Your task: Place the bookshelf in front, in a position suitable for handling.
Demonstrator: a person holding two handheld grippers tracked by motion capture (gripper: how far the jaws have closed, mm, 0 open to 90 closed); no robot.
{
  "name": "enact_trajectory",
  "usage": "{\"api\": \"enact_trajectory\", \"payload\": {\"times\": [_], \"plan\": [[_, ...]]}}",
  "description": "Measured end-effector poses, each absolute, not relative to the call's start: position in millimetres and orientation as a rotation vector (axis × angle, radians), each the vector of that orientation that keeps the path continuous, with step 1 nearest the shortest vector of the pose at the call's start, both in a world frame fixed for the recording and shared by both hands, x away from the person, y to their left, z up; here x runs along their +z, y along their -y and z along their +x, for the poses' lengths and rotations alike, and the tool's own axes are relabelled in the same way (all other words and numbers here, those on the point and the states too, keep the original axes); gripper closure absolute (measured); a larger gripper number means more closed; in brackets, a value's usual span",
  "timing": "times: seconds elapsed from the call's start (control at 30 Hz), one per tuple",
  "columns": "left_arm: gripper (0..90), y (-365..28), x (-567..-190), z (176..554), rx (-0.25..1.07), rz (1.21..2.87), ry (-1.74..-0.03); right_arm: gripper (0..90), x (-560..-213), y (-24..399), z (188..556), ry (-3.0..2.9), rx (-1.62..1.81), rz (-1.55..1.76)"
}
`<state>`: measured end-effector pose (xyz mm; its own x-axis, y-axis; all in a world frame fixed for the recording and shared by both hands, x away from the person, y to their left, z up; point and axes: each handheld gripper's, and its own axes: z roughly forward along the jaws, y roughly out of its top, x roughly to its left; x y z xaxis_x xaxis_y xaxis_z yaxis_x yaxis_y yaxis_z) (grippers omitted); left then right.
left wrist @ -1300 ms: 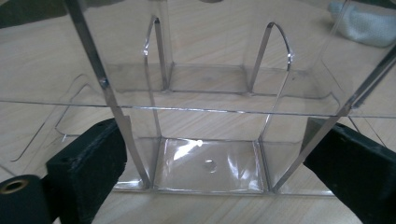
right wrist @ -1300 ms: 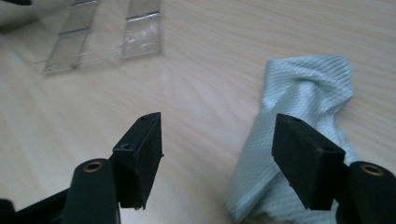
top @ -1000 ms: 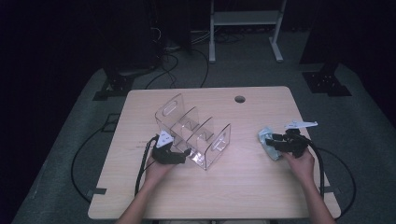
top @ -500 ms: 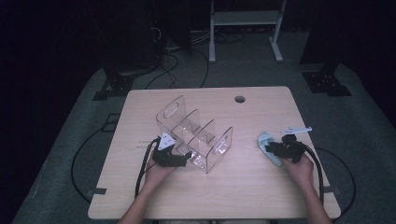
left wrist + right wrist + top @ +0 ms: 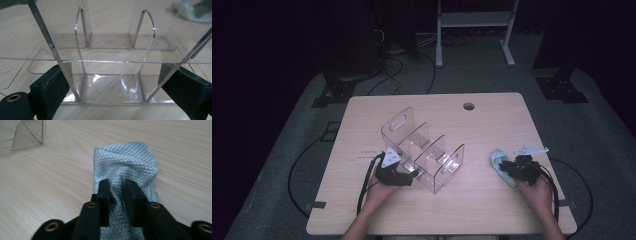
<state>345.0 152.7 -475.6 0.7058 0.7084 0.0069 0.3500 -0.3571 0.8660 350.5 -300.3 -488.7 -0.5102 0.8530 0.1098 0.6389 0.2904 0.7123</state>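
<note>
Status check — you are at the pick-up stage of a wiping job, as far as the present layout indicates.

Your right tongs (image 5: 117, 183) stand narrow, with a fold of the pale blue quilted cloth (image 5: 125, 165) pinched between the jaws. In the high view the cloth (image 5: 501, 162) lies on the worktop (image 5: 492, 210) at about 4 o'clock from the worktop's centre, well apart from the clear acrylic organiser (image 5: 422, 147). Most of the cloth rests on the wood; whether the gripped part has left the surface cannot be told.

Your left tongs (image 5: 112, 82) stand wide. The jaws straddle the near end of the organiser, one pad outside each side wall, with the clear walls running between them. Whether the pads actually press the acrylic cannot be told. In the high view the left tongs (image 5: 409, 175) sit at the organiser's 7 o'clock corner, with your left hand (image 5: 379, 192) behind them.

Done, by this reading: the cloth is secured and the organiser is bracketed for steadying.

Left to do: carry the cloth across to the organiser — toward 9 o'clock from its present spot — and wipe the panels and compartments. No cloth contact with the acrylic is visible yet, so the job is judged early.
</note>
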Motion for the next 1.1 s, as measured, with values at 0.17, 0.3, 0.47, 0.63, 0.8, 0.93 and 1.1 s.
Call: {"api": "enact_trajectory", "payload": {"times": [0.17, 0.3, 0.47, 0.63, 0.8, 0.93, 1.1], "plan": [[8.2, -151, -476, 345, 0.488, 1.962, -0.821, 83.1, -485, 297, 350, -2.281, 1.098, 1.463], [8.2, -146, -476, 347, 0.495, 1.958, -0.831, 83.8, -474, 287, 345, -2.308, 1.287, 1.398], [8.2, -143, -476, 347, 0.499, 1.954, -0.838, 83.9, -447, 267, 334, -2.28, 1.424, 1.235], [8.2, -141, -476, 345, 0.503, 1.953, -0.847, 83.9, -421, 230, 320, -2.254, 1.514, 1.055], [8.2, -140, -476, 341, 0.504, 1.957, -0.852, 83.5, -414, 207, 320, -2.19, 1.477, 0.967], [8.2, -141, -476, 341, 0.505, 1.957, -0.845, 83.5, -437, 201, 331, -2.243, 1.411, 1.015], [8.2, -141, -476, 341, 0.506, 1.956, -0.842, 83.6, -458, 202, 338, -2.293, 1.376, 1.089]]}}
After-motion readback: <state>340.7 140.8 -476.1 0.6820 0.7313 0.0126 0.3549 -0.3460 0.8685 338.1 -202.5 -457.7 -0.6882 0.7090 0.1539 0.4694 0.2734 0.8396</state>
